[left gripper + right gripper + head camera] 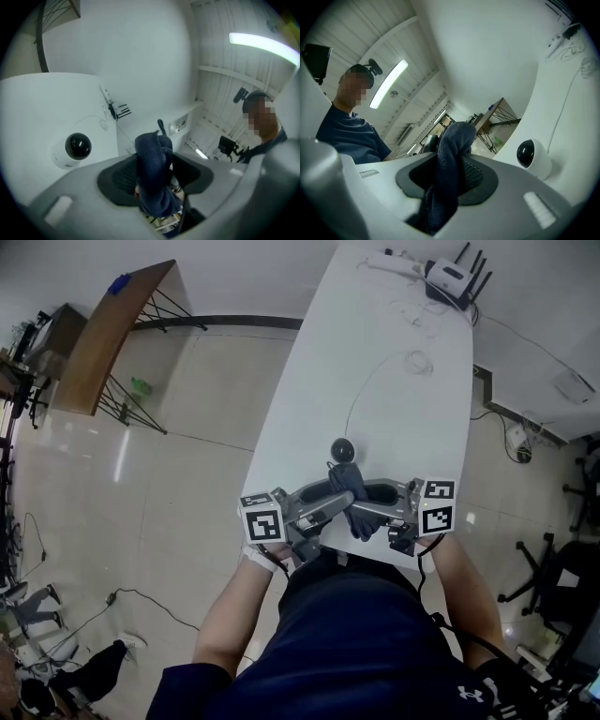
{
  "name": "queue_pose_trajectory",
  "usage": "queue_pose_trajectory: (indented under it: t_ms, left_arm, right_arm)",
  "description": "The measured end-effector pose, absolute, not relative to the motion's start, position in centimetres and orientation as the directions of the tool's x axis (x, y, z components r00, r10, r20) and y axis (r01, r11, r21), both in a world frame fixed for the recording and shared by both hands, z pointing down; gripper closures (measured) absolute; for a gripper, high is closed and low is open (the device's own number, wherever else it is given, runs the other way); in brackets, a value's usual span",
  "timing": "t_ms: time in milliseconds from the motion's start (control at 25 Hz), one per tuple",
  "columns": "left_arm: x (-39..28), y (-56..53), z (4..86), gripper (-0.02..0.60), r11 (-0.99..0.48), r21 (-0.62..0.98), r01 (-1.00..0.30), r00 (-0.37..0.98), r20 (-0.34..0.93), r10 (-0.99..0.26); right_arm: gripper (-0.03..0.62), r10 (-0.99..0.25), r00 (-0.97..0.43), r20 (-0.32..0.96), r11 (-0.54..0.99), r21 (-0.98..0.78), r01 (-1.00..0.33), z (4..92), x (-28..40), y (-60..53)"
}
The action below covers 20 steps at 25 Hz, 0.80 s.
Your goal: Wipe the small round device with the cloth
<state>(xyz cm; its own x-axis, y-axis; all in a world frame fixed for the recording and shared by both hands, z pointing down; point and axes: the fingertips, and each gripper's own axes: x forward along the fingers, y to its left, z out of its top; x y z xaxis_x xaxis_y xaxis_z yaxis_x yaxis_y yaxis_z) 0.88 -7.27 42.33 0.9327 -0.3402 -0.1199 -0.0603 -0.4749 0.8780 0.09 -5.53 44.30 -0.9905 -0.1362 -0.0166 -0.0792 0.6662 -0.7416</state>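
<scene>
The cloth (354, 504) hangs between the left gripper (326, 502) and the right gripper (377, 505), over the table's (394, 409) near edge. Just behind it, the small round device (344, 450) sits on the table. A router (448, 277) stands well apart, at the far end.

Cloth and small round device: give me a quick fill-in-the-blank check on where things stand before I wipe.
The cloth is dark ___ and sits between the fingers of the right gripper.
The small round device stands on the ___ table.
The router with its antennas sits at the table's ___ end, beyond the device.
Missing words: blue; white; far.
</scene>
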Motion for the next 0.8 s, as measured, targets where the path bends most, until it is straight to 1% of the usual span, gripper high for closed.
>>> queue_pose_trajectory:
  t_ms: [40, 120, 160, 200, 240, 320, 400, 480, 640, 720, 800]
  left_arm:
    - [0.9, -7.2, 42.6, 0.378, -0.47, 0.88, -0.068, 0.934, -0.109, -0.339]
    - [0.9, -7.3, 43.3, 0.393, -0.47, 0.876, -0.106, 0.935, -0.073, -0.347]
    - [0.8, -7.5, 43.6, 0.408, -0.48, 0.866, -0.138, 0.933, -0.048, -0.356]
    - [0.6, -7.7, 44.1, 0.435, -0.491, 0.853, -0.177, 0.926, -0.024, -0.376]
    - [0.3, -8.2, 44.5, 0.464, -0.498, 0.84, -0.215, 0.914, -0.006, -0.405]
    - [-0.7, -9.4, 44.9, 0.481, -0.487, 0.829, -0.275, 0.878, 0.01, -0.479]
    - [-2.0, -10.7, 45.0, 0.485, -0.465, 0.827, -0.316, 0.842, 0.019, -0.539]
    - [-3.1, -11.8, 45.2, 0.488, -0.456, 0.817, -0.353, 0.825, 0.042, -0.563]
    - [-4.0, -13.2, 46.3, 0.489, -0.49, 0.748, -0.447, 0.835, 0.151, -0.53]
    - [-3.3, -13.6, 47.0, 0.489, -0.547, 0.679, -0.489, 0.851, 0.234, -0.471]
    - [-2.0, -13.7, 47.8, 0.489, -0.637, 0.572, -0.517, 0.856, 0.346, -0.384]
  right_arm:
    - [0.471, -0.133, -0.991, 0.002, 0.673, -0.734, -0.092, 44.4, 0.0, -5.5]
    - [0.471, -0.135, -0.99, 0.044, 0.678, -0.725, -0.125, 45.1, -0.1, -5.6]
    - [0.471, -0.139, -0.988, 0.065, 0.678, -0.721, -0.143, 45.4, -0.1, -5.6]
    - [0.47, -0.149, -0.986, 0.08, 0.677, -0.719, -0.161, 45.7, -0.1, -5.7]
    - [0.448, -0.163, -0.983, 0.085, 0.673, -0.719, -0.174, 46.0, -0.1, -5.9]
    - [0.4, -0.207, -0.976, 0.073, 0.654, -0.731, -0.193, 46.1, -0.1, -6.5]
    - [0.394, -0.261, -0.963, 0.063, 0.629, -0.746, -0.219, 46.2, 0.3, -7.4]
    - [0.393, -0.315, -0.946, 0.071, 0.603, -0.755, -0.258, 46.5, 1.0, -8.3]
    - [0.399, -0.441, -0.89, 0.114, 0.538, -0.761, -0.363, 48.1, 3.4, -10.2]
    - [0.409, -0.504, -0.853, 0.134, 0.488, -0.77, -0.41, 48.9, 5.0, -11.2]
    - [0.414, -0.557, -0.815, 0.158, 0.442, -0.774, -0.452, 49.6, 6.5, -12.2]
